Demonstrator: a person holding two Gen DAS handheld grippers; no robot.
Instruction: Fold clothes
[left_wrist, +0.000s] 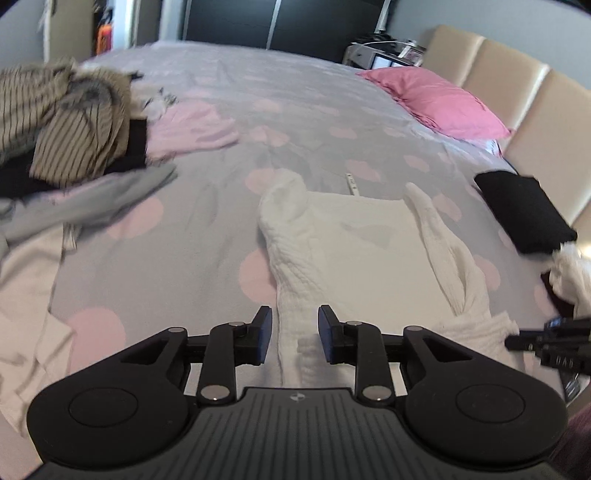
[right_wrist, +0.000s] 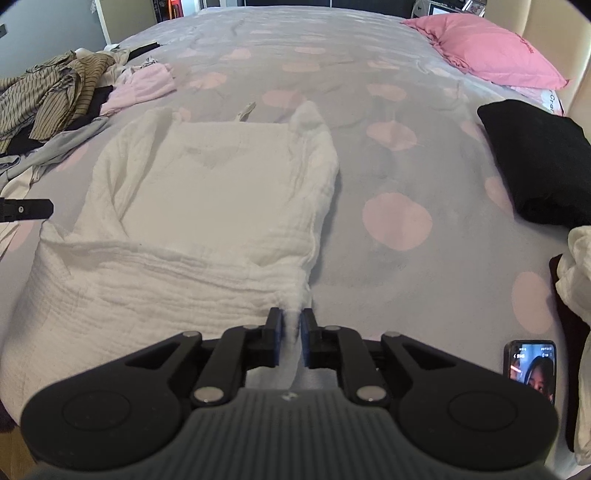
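A white crinkled garment (right_wrist: 207, 206) lies spread on the grey bedspread with pink dots (right_wrist: 399, 155), both sleeves folded inward over its body. My right gripper (right_wrist: 291, 338) is shut on the garment's near right hem corner. In the left wrist view the same white garment (left_wrist: 354, 251) lies ahead, and my left gripper (left_wrist: 295, 334) stands open with the garment's near left edge lying between its fingers, not pinched. The right gripper's tip (left_wrist: 546, 341) shows at the right edge of that view, and the left gripper's tip (right_wrist: 26, 209) shows at the left edge of the right wrist view.
A heap of unfolded clothes, with a striped brown shirt (left_wrist: 62, 122), a pink top (left_wrist: 192, 129) and a grey piece (left_wrist: 88, 203), fills the left side. A folded black garment (right_wrist: 539, 162), a pink pillow (right_wrist: 487, 51) and a phone (right_wrist: 532, 369) sit on the right.
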